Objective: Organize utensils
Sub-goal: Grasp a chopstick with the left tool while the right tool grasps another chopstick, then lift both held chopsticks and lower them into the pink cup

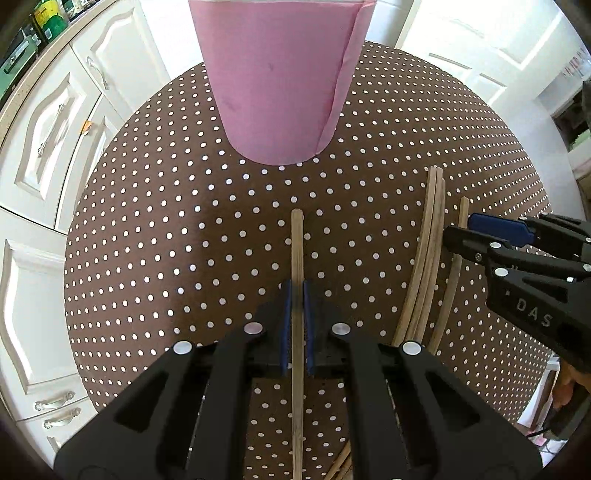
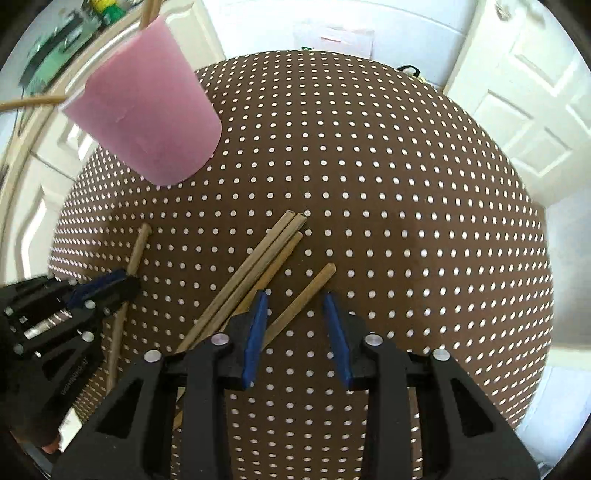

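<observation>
A pink cup point(image 1: 280, 81) point(image 2: 147, 114) stands at the far side of the brown dotted table point(image 1: 184, 221) point(image 2: 406, 184), and wooden chopsticks point(image 2: 33, 101) stick out of its top. My left gripper point(image 1: 297, 291) point(image 2: 110, 286) points down, shut on a single chopstick point(image 1: 297, 240) point(image 2: 138, 247) that lies on the cloth. To its right lie a bundle of three chopsticks point(image 1: 432, 240) point(image 2: 258, 258) and one loose chopstick point(image 1: 462, 210) point(image 2: 314, 284). My right gripper point(image 2: 295, 299) point(image 1: 476, 232) hovers open over the loose one, which runs between the blue pads point(image 2: 258, 332) close to the left pad.
White cabinet doors and drawers point(image 1: 44, 147) stand to the left beyond the table edge, under a worktop with boxes and bottles point(image 1: 48, 22). A white panelled door point(image 2: 535, 110) is to the right. Bare dotted cloth fills the right half of the right wrist view.
</observation>
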